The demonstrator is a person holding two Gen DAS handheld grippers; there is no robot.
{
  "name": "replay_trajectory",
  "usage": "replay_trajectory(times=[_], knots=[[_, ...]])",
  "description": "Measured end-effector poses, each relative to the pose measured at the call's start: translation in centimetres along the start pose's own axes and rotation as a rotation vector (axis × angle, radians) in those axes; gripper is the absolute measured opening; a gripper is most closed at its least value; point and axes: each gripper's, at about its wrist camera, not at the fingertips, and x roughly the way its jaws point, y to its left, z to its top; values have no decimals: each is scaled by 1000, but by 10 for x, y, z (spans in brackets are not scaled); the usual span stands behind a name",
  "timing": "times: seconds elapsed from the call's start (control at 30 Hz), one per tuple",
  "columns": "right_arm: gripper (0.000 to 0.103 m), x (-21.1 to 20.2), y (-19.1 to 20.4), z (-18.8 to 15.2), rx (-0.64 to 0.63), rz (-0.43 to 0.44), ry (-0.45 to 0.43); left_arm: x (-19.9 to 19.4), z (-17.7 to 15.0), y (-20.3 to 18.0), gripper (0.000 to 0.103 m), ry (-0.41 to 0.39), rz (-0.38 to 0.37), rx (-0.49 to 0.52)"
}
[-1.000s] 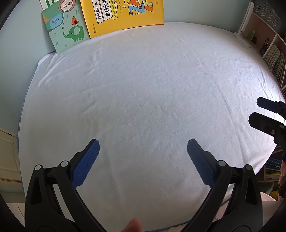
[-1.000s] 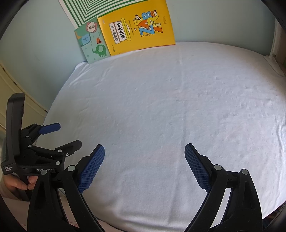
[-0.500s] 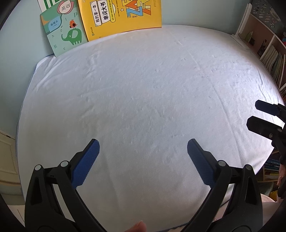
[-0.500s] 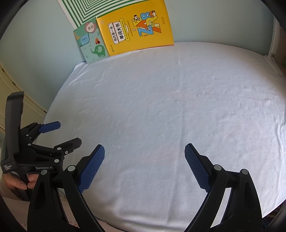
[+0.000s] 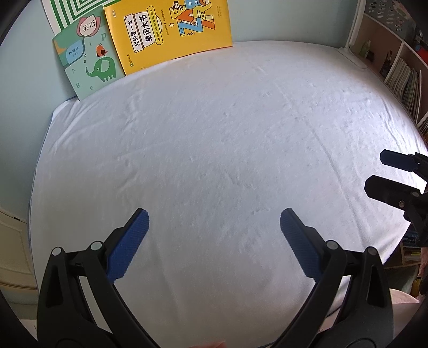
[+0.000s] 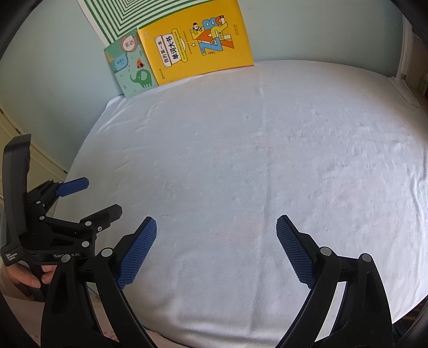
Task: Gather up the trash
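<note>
No trash shows in either view. My left gripper [image 5: 214, 216] is open and empty, held over the near part of a table covered with a white cloth [image 5: 214, 133]. My right gripper [image 6: 216, 223] is open and empty too, over the near middle of the cloth [image 6: 240, 147]. The right gripper also shows at the right edge of the left wrist view [image 5: 385, 171]. The left gripper shows at the left edge of the right wrist view [image 6: 101, 198], open, with a hand on its handle.
A yellow word book [image 5: 171, 29], a green elephant book [image 5: 88, 67] and a green-striped sheet [image 6: 133, 18] lean on the pale wall at the back. A bookshelf [image 5: 396, 67] stands to the right. A cream cabinet [image 6: 40, 158] is at the left.
Both grippers have tilted up a little and drawn back slightly, so the books sit lower and larger in view. Both stay open and empty.
</note>
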Motion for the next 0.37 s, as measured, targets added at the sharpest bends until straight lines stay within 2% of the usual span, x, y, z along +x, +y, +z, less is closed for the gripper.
replay_trajectory(times=[0.37], knots=[[90,0,2,-2,0,-1,0,3,1,1,96,28,-7,-14]])
